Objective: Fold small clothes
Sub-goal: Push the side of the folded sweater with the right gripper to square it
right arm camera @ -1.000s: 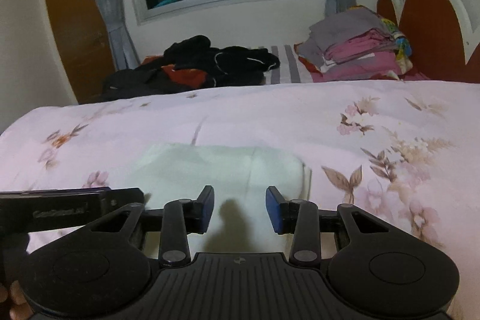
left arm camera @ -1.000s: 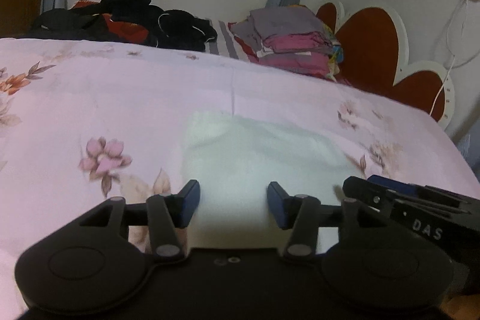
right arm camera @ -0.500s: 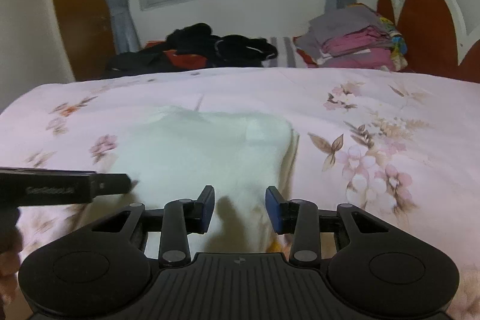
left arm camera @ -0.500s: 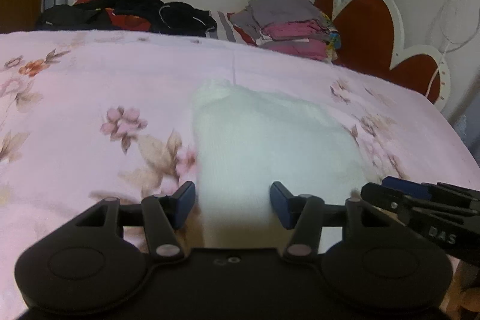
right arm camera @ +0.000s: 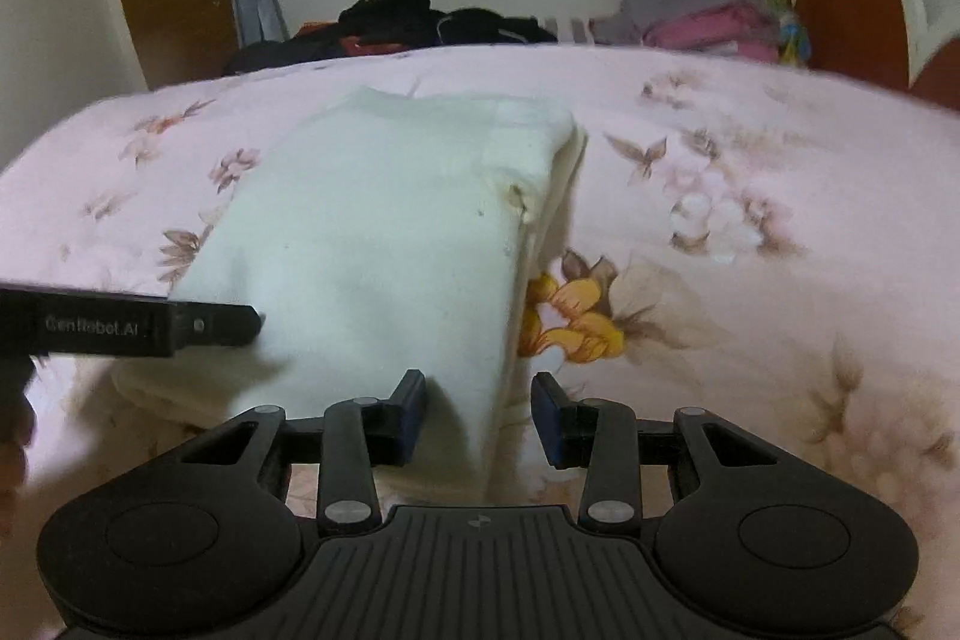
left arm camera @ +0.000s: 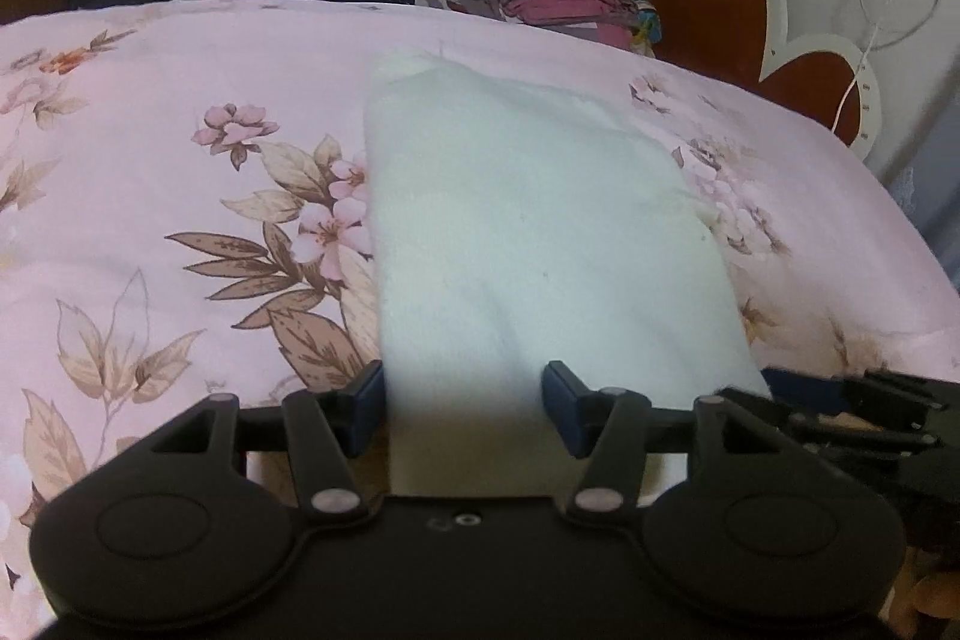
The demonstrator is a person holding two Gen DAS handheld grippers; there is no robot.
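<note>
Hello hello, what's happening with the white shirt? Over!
Left gripper open, jaws just widened, at near edge of white shirt. Right gripper open, astride its near right edge. Nothing gripped. Nothing blocking.

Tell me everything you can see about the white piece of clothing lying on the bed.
The white garment is pale, soft, slightly fuzzy cloth, already folded into a rough rectangle, with stacked layers showing along its right edge. It lies flat on the pink floral bedspread. A small brownish mark sits near the right fold. Its near edge lies between the open jaws of the left gripper and the right gripper; neither is pinching it. The left gripper's jaws have just been opening.
</note>
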